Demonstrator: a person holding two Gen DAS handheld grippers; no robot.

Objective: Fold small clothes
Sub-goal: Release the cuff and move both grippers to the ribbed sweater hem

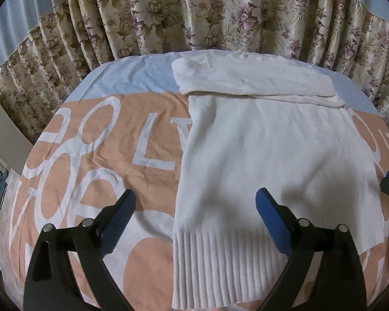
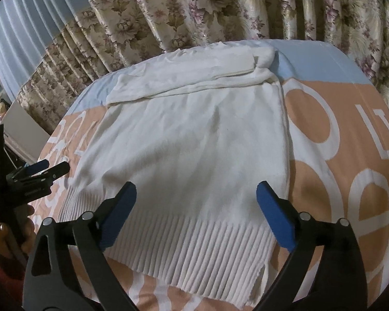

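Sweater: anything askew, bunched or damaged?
Mostly tidy. The sweater lies flat on the bedsheet, sleeves folded across the top. The far right end of the sleeves is bunched into a lump. The hem shows a small side notch, possibly a vent rather than a tear. Both grippers are open and empty.

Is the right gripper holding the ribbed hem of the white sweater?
No, the right gripper stands wide open above the white sweater, and its blue pads touch no cloth.
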